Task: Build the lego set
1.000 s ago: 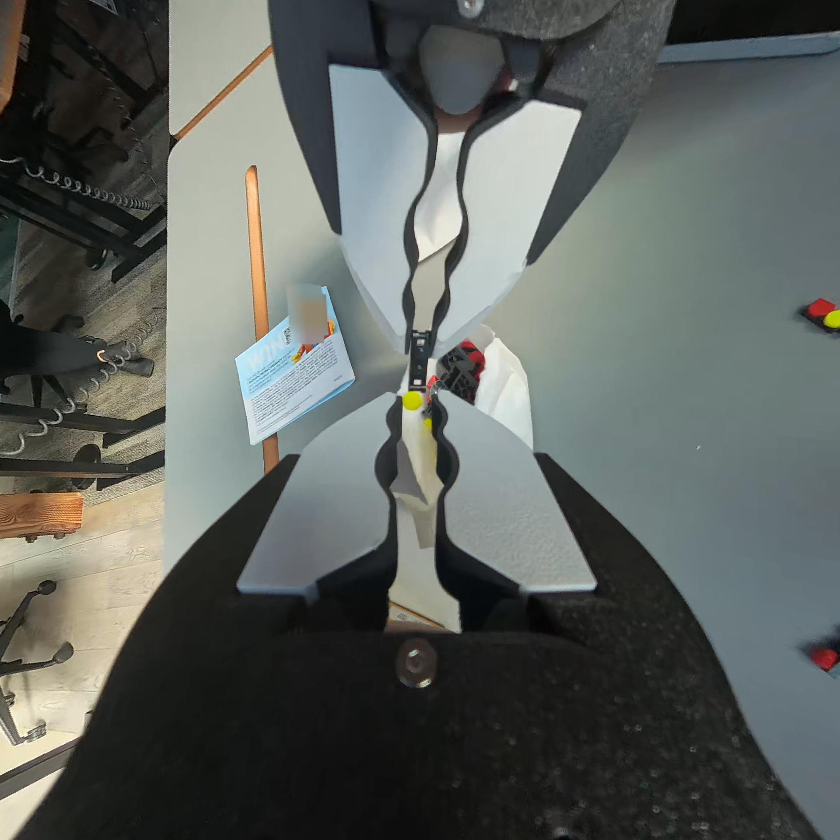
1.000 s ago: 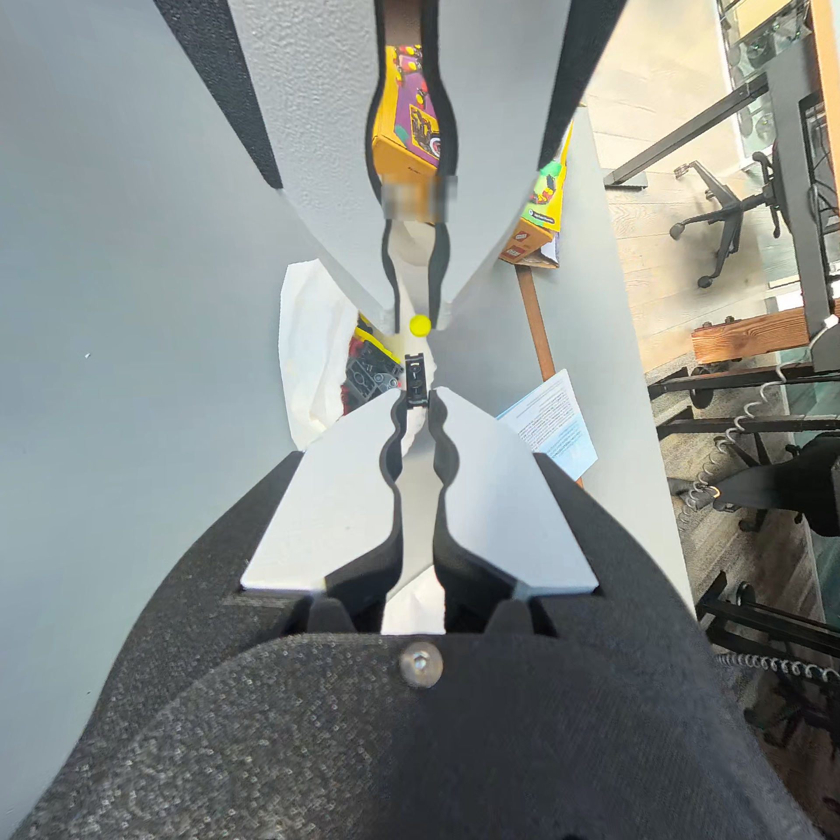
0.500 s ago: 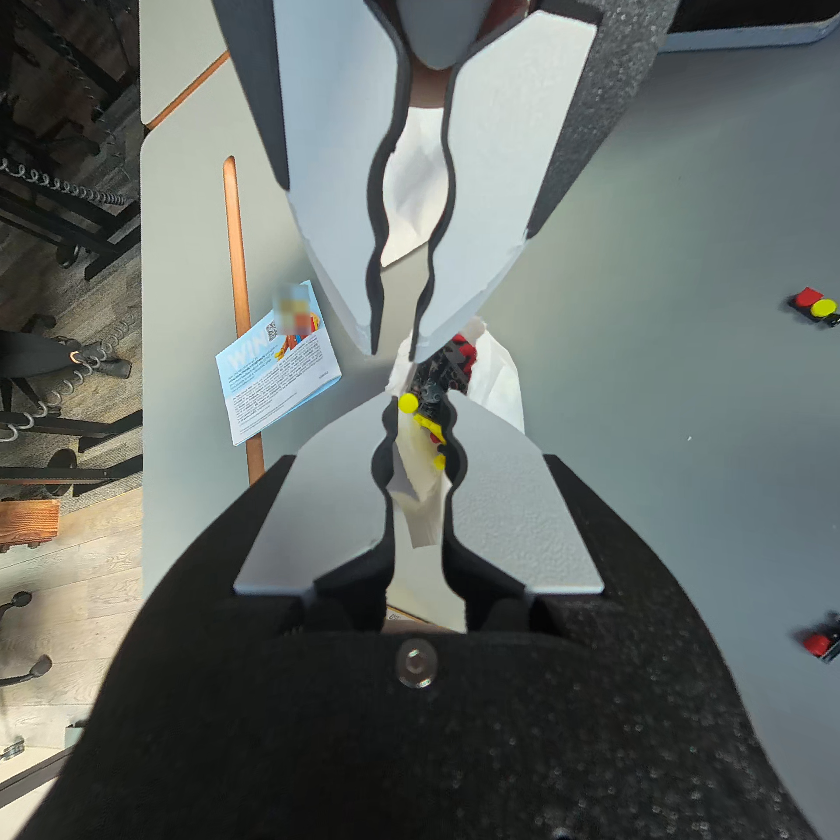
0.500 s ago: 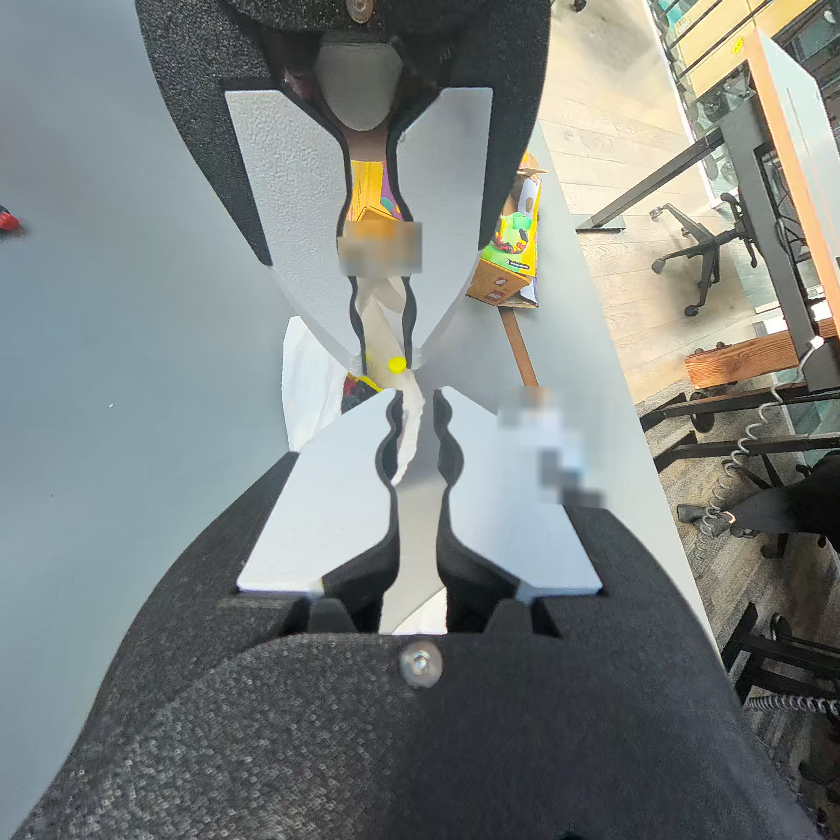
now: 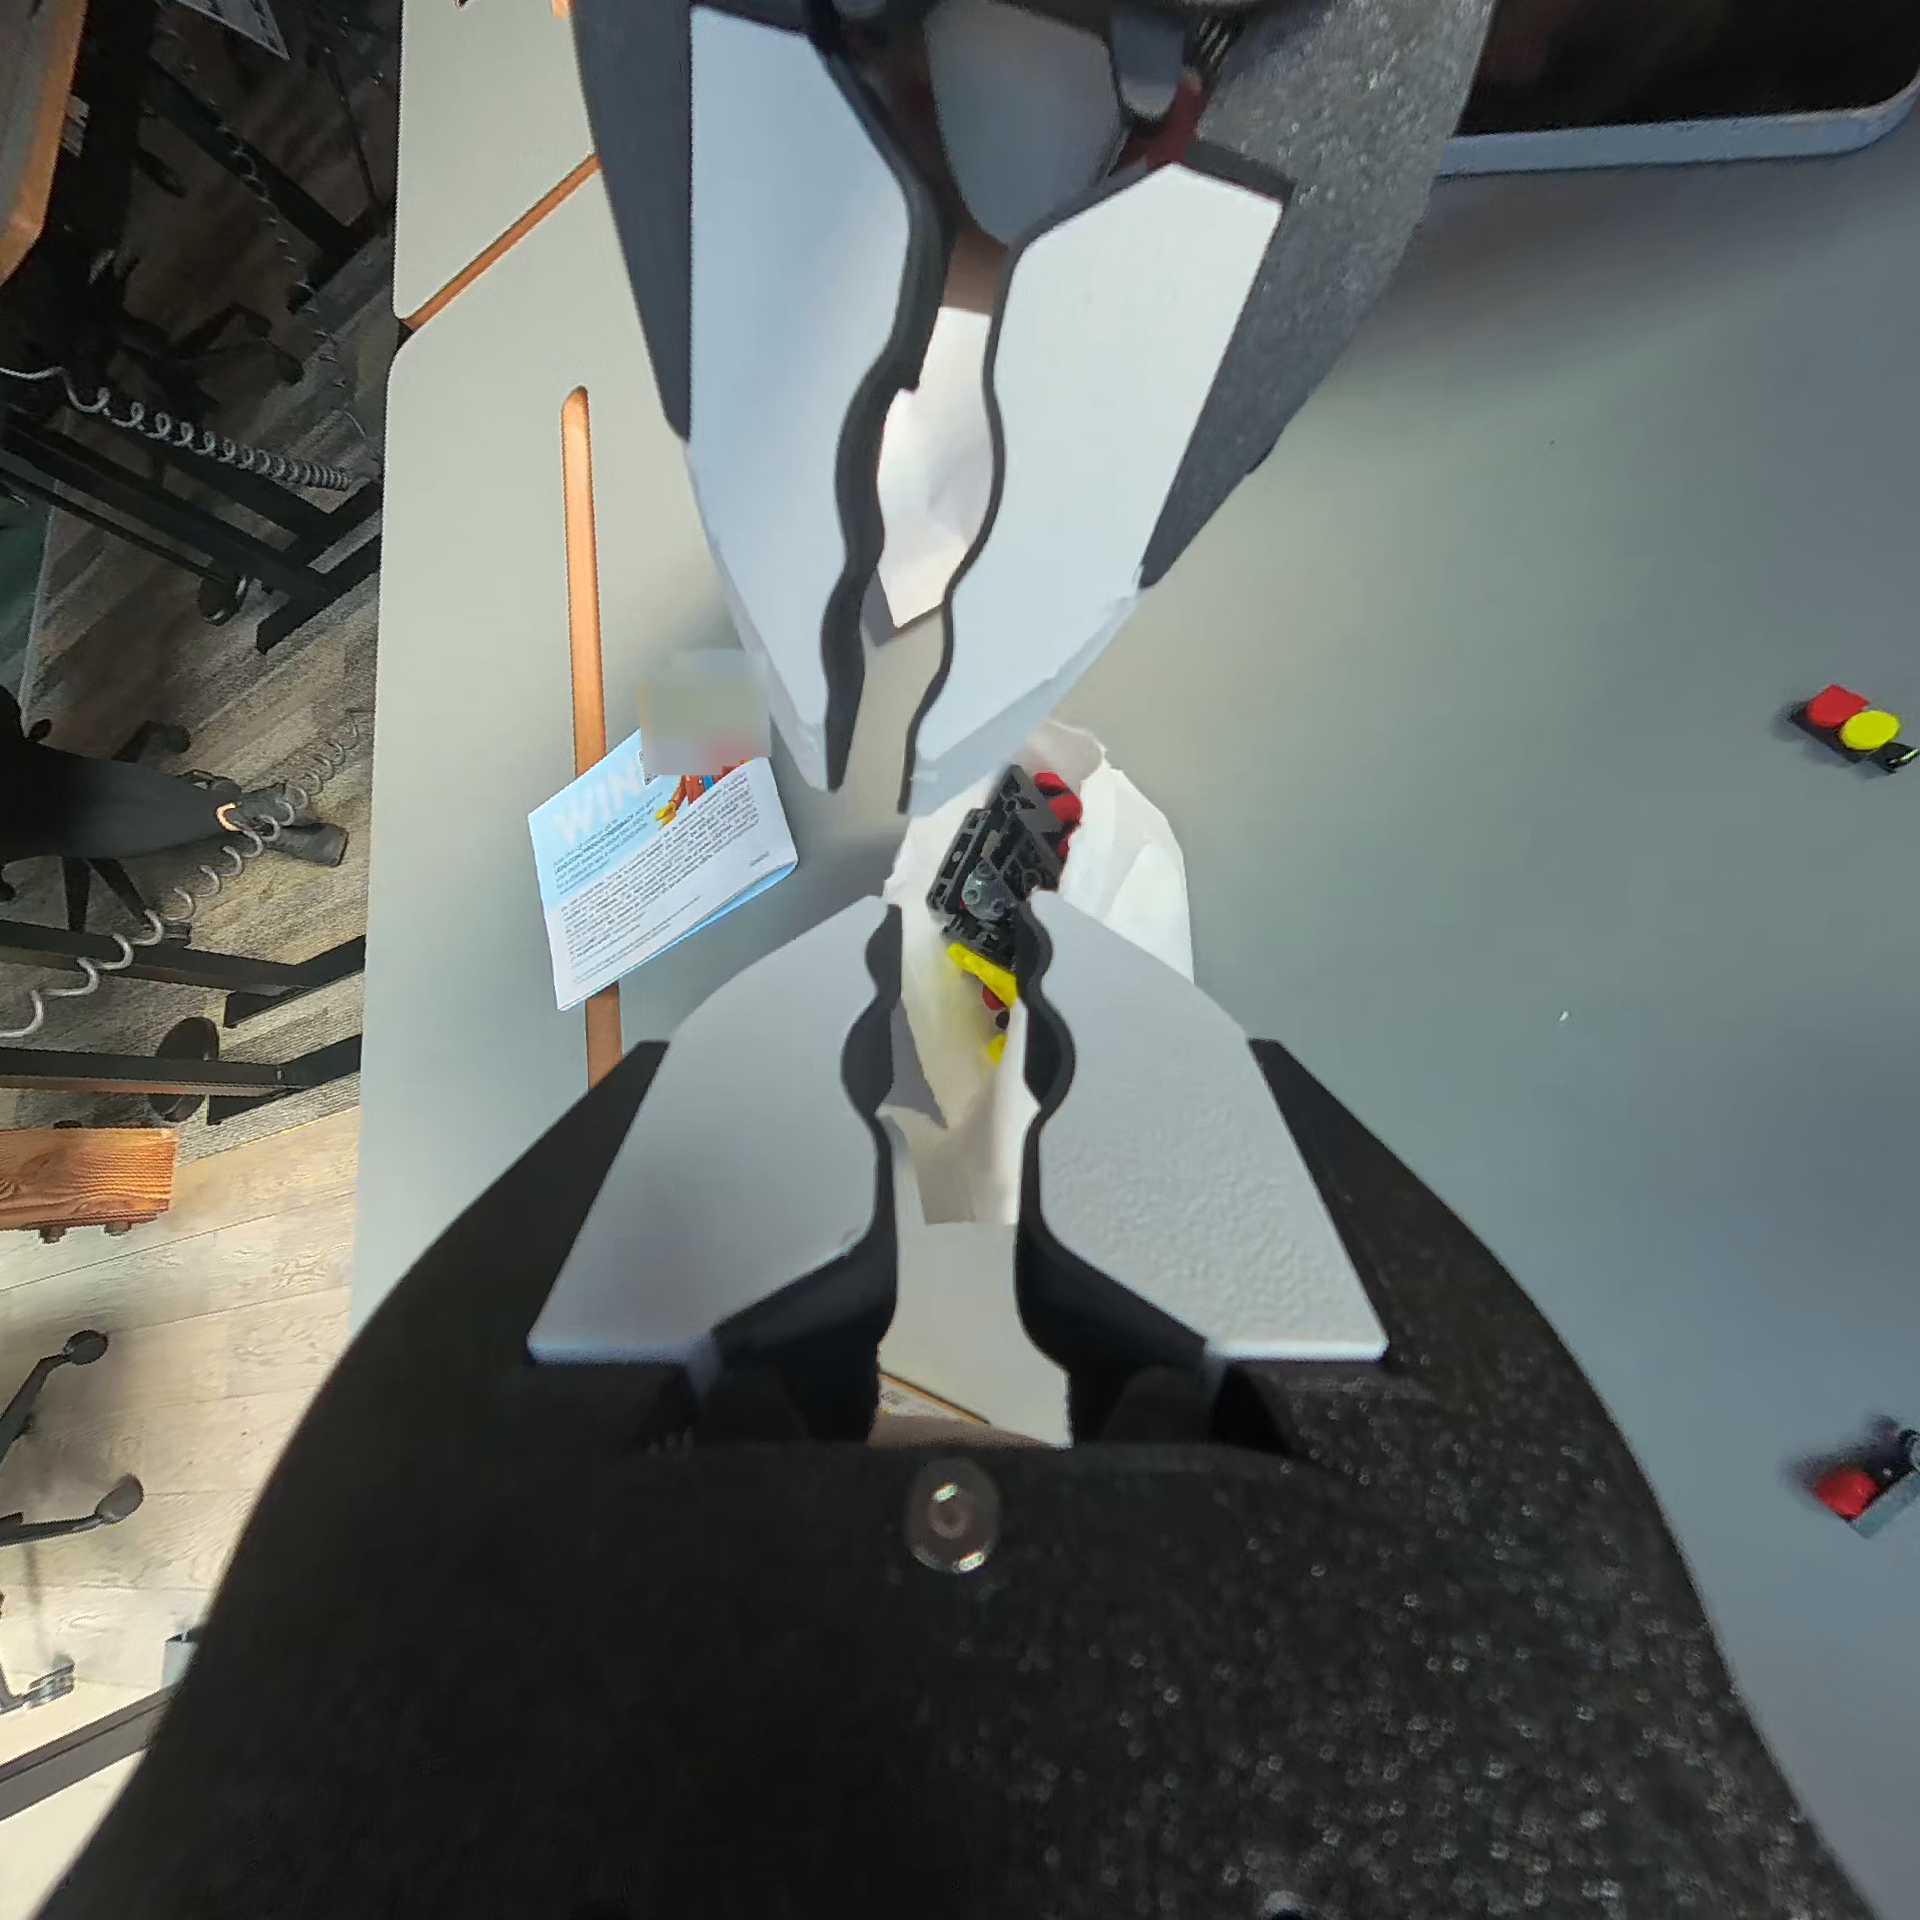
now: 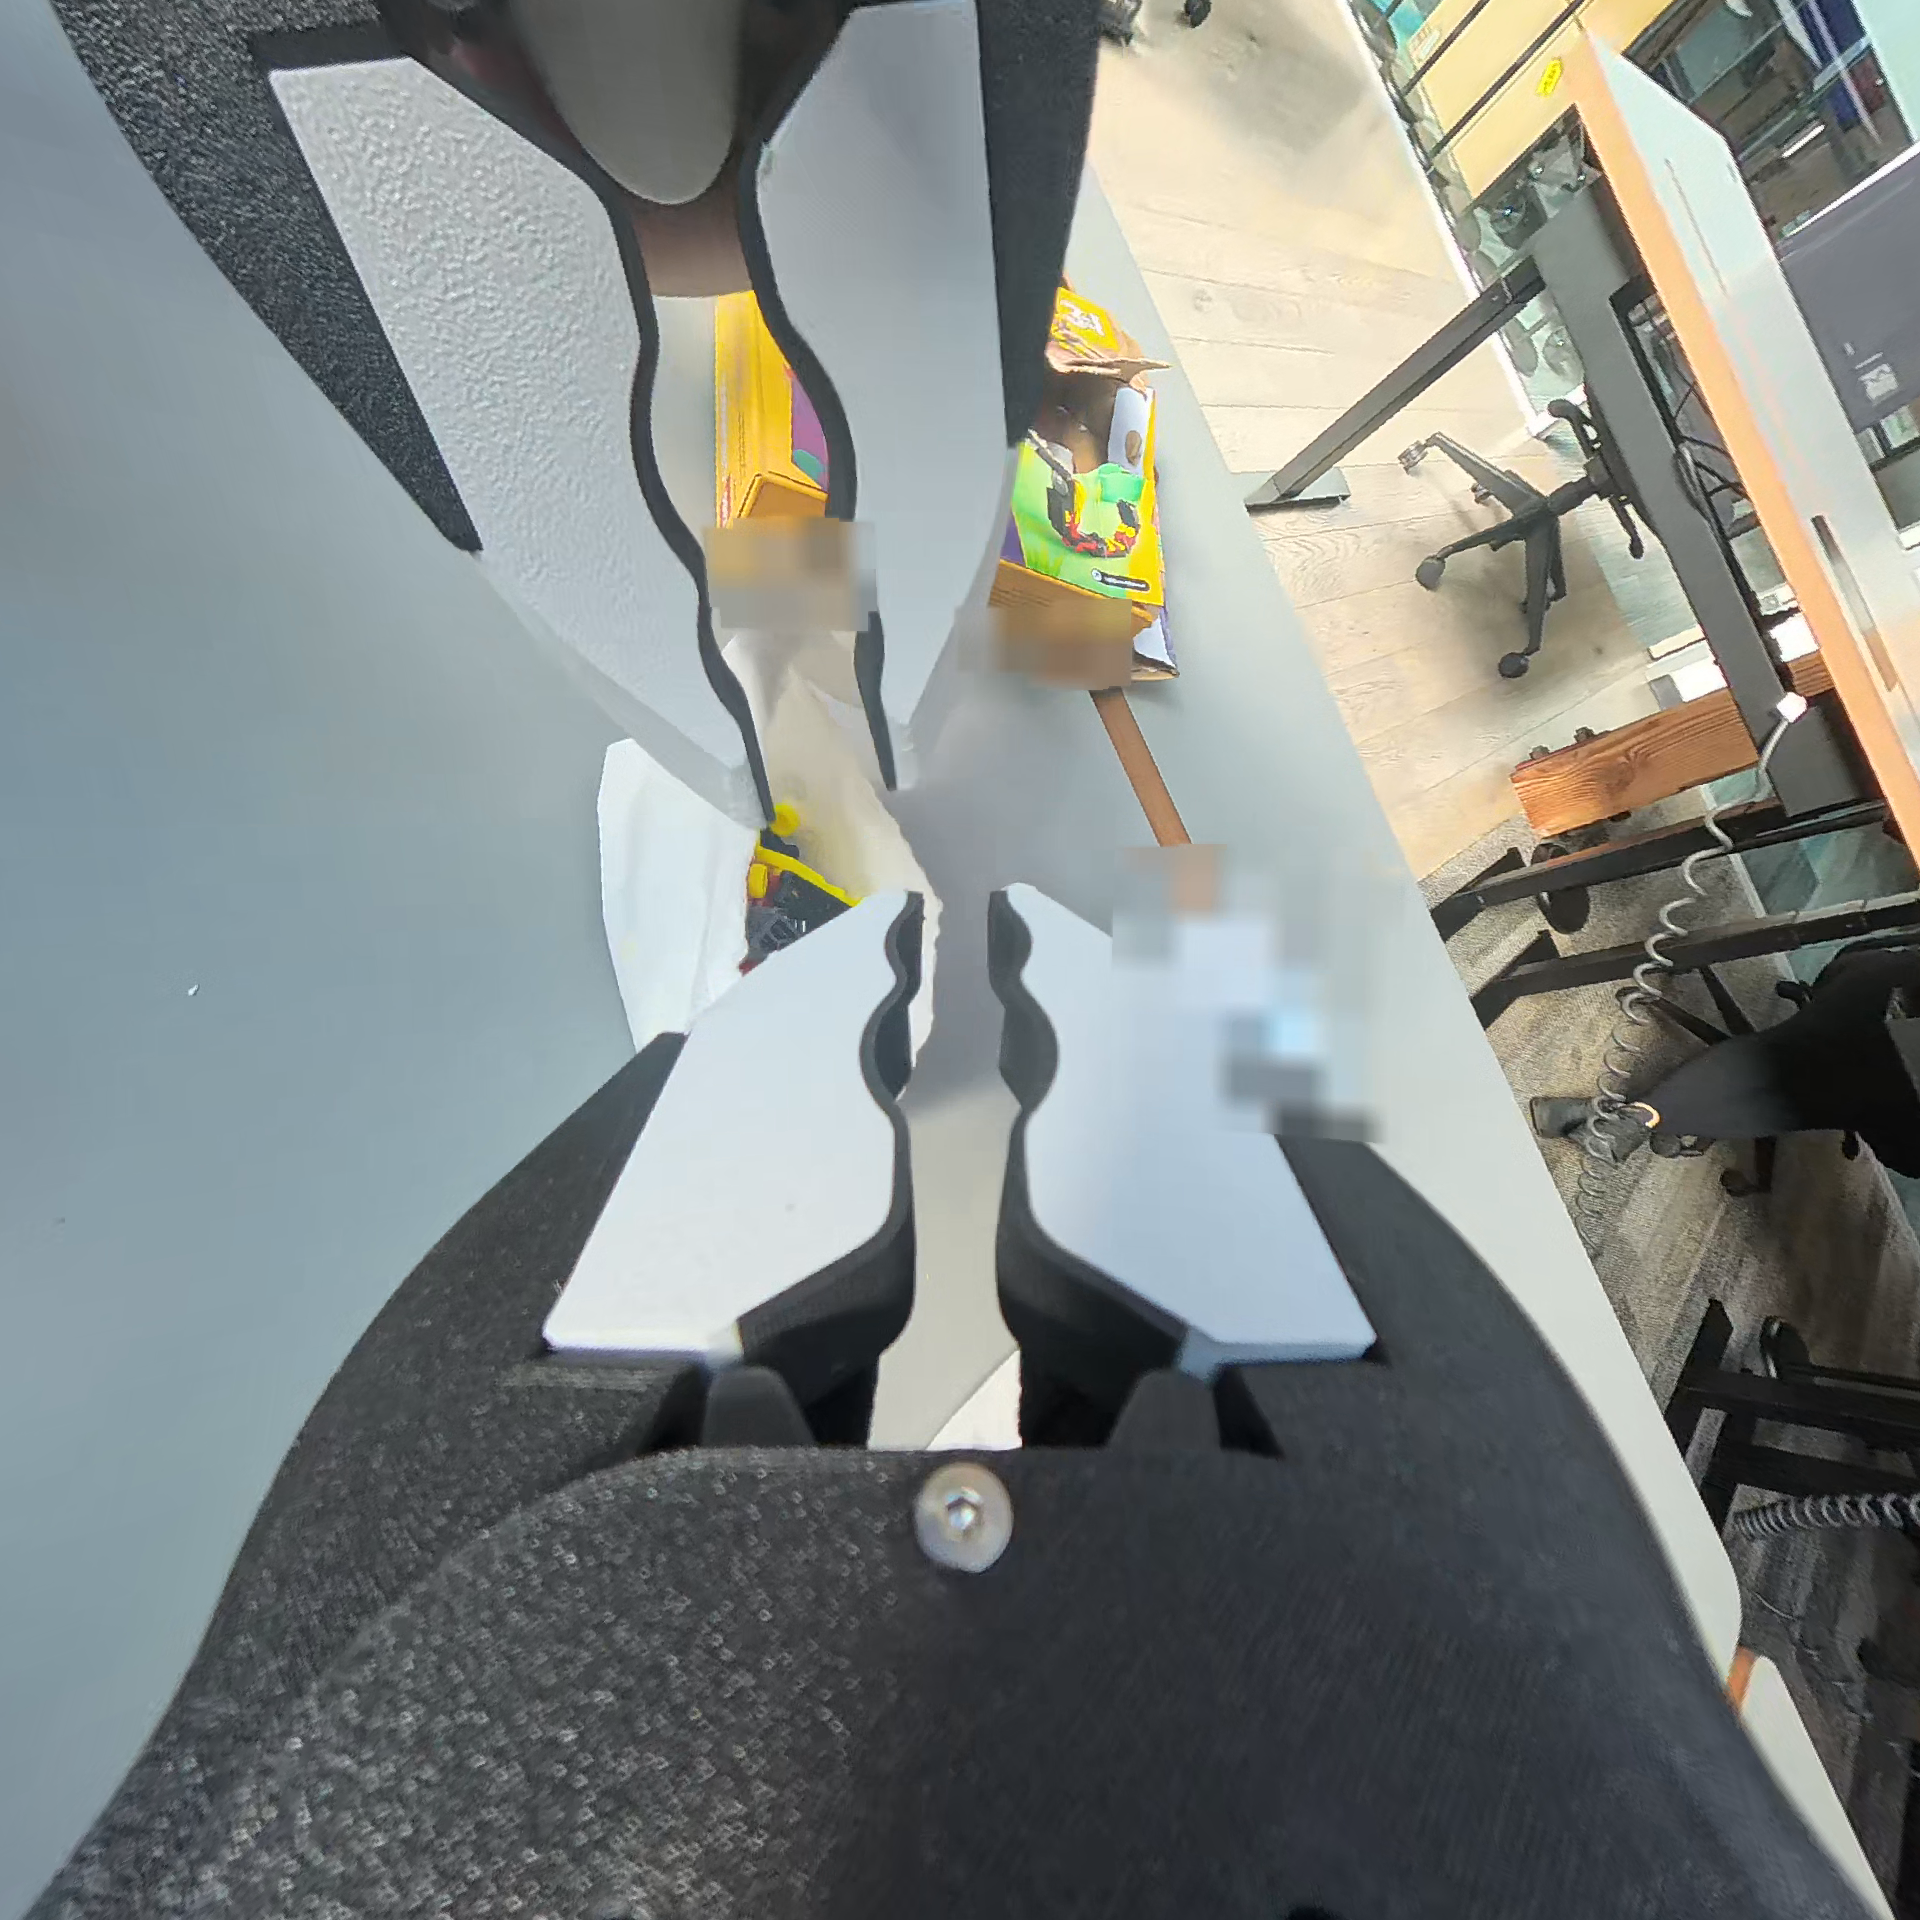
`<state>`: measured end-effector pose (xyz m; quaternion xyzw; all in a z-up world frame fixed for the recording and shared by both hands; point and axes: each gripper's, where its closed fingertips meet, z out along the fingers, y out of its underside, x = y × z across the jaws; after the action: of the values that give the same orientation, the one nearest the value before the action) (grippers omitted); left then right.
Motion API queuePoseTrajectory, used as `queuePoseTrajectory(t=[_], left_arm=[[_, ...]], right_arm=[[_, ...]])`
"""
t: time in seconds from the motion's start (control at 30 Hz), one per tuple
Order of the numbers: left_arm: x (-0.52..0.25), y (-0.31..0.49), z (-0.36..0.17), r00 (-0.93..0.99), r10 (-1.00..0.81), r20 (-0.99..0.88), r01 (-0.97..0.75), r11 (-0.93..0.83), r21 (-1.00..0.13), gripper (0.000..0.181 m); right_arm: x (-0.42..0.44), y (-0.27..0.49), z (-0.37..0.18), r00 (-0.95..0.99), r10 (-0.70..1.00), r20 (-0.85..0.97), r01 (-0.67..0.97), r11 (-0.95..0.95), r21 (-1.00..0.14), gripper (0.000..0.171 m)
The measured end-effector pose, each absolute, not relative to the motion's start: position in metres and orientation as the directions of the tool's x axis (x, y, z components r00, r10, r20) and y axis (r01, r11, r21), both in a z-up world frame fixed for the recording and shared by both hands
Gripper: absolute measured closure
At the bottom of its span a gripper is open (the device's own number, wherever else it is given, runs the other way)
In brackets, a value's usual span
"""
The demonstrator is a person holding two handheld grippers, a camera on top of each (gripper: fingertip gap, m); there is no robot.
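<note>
A pile of loose lego pieces [image 5: 997, 862], black, red and yellow, lies on a torn white paper bag [image 5: 1132, 862] on the grey table. My left gripper [image 5: 958, 912] hovers over the near edge of the pile, its jaws a little apart with nothing between them. My right gripper [image 5: 871, 790] faces it tip to tip from the far side, its jaws narrowly apart and empty. In the right wrist view the pile [image 6: 790, 894] and bag [image 6: 655, 883] sit left of my right gripper [image 6: 954, 904], with the left gripper [image 6: 828, 800] just above.
A blue and white leaflet [image 5: 655, 883] lies left of the bag by an orange slot [image 5: 582, 623]. Two small assemblies [image 5: 1855, 727] [image 5: 1860, 1491] sit at the right. Lego boxes [image 6: 1091, 520] stand behind. The table edge [image 6: 1455, 987] drops off to chairs and desks. Only a small space, under 4 cm, lies between the two pairs of fingers.
Both grippers have let go: the yellow round stud and the thin black piece held between them a second ago are gone from the tips. The grippers have drawn slightly apart.
</note>
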<state>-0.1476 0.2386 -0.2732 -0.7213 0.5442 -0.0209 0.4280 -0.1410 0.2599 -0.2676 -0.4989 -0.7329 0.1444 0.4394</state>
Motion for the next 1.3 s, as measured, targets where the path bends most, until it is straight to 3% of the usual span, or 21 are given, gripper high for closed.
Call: queuePoseTrajectory(t=[0.2,0.43,0.67,0.8,1.07,1.2,1.3], left_arm=[[-0.167,0.195,-0.254,0.557,-0.69,-0.461,-0.665,-0.038,-0.746,0.163],[-0.174,0.112,-0.266,0.685,-0.568,-0.456,-0.551,0.005,-0.834,0.167],[-0.183,0.076,-0.29,0.723,-0.48,-0.497,-0.591,-0.055,-0.805,0.176],[-0.166,0.062,-0.305,0.675,-0.55,-0.492,-0.622,-0.065,-0.78,0.176],[-0.128,0.052,-0.325,0.593,-0.718,-0.366,-0.611,-0.104,-0.785,0.173],[-0.112,0.056,-0.333,0.568,-0.755,-0.328,-0.631,-0.144,-0.762,0.172],[-0.099,0.06,-0.339,0.544,-0.778,-0.314,-0.65,-0.155,-0.744,0.171]], right_arm=[[-0.098,0.227,-0.245,-0.014,0.926,0.378,0.472,0.339,-0.814,0.155],[-0.036,0.154,-0.244,0.033,0.976,0.216,0.317,0.195,-0.928,0.147],[-0.014,0.114,-0.308,-0.034,0.987,0.159,0.56,0.151,-0.815,0.144],[-0.007,0.088,-0.355,-0.172,0.968,0.185,0.728,0.251,-0.637,0.149],[-0.022,0.111,-0.374,-0.258,0.902,0.345,0.738,0.415,-0.532,0.154],[-0.026,0.113,-0.383,-0.274,0.947,0.166,0.781,0.32,-0.537,0.16],[-0.031,0.098,-0.379,-0.296,0.944,0.143,0.776,0.325,-0.541,0.16]])
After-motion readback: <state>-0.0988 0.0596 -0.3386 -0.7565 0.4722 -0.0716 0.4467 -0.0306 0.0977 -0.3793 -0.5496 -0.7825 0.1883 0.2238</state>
